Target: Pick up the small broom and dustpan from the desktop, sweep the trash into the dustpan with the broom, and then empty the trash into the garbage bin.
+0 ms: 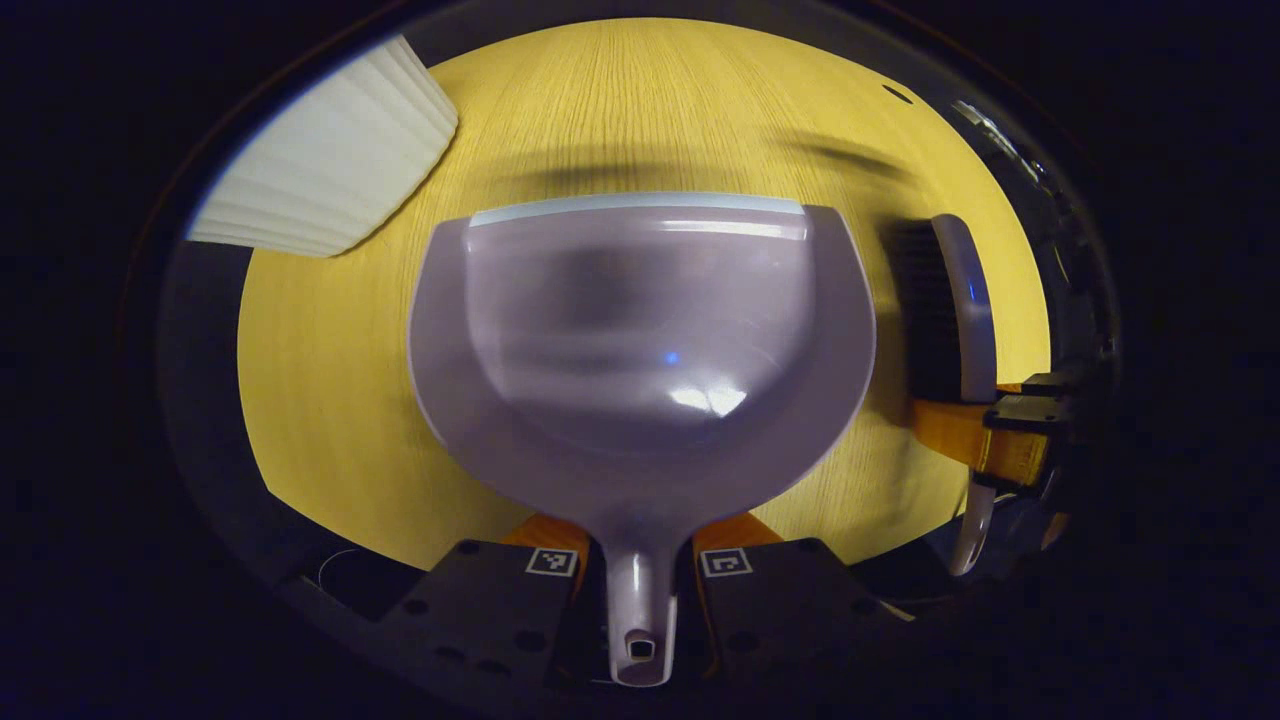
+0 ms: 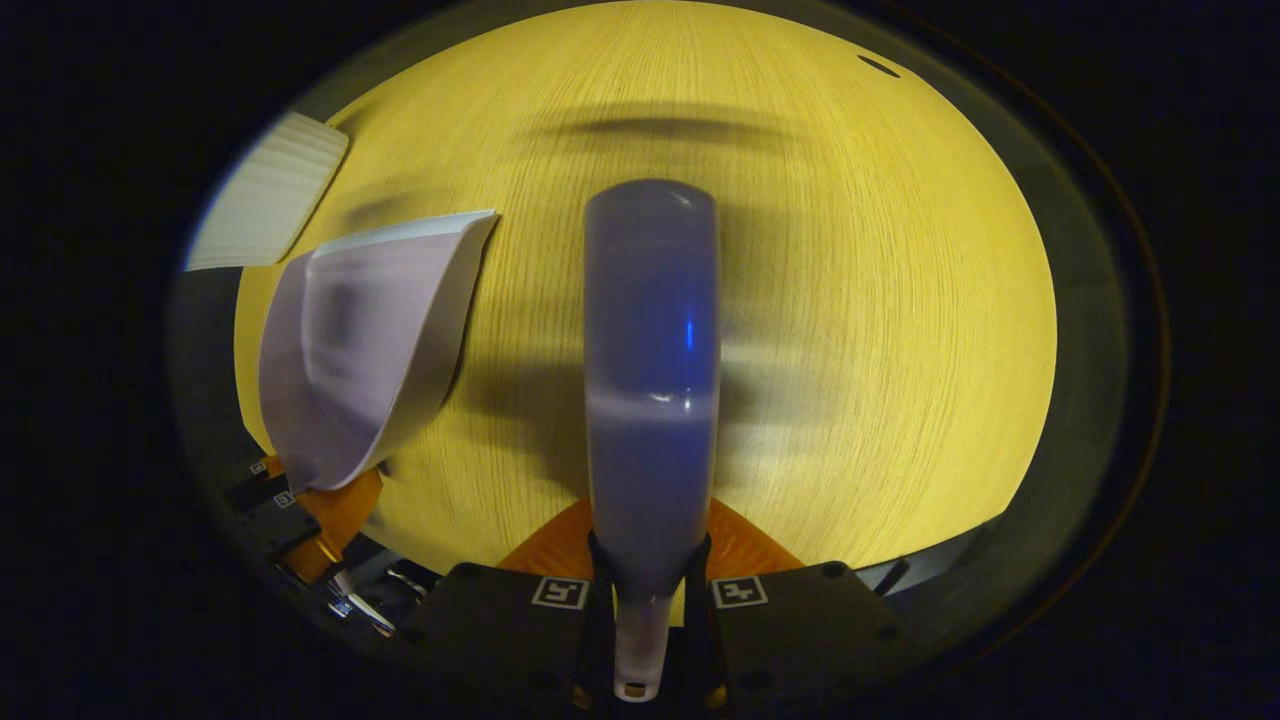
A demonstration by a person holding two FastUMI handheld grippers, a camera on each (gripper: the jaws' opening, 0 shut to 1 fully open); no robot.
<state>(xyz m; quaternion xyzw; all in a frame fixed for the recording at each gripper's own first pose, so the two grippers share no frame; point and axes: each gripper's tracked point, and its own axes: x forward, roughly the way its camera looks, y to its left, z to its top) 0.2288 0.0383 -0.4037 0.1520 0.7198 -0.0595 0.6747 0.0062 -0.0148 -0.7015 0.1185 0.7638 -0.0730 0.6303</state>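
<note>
Two tools are in hand over the yellow desktop (image 1: 330,400). Our left gripper (image 1: 640,575) is clenched on the handle of the dustpan (image 1: 640,340), whose pan spreads toward twelve o'clock in the left gripper view; our right gripper (image 2: 648,590) is clenched on the handle of the small broom (image 2: 650,380), its back pointing to twelve o'clock in the right gripper view. The garbage bin (image 1: 330,160), white and ribbed, sits at ten o'clock in both views, at the desk's edge. We can make out no trash on the wood, and the pan looks bare, though blur softens it. As we judge it, the risks are a sweep that pushes litter past the pan's lip if the lip rides above the wood, a thin handle twisting between the fingers, and spillage if the pan tips before it is over the bin.
</note>
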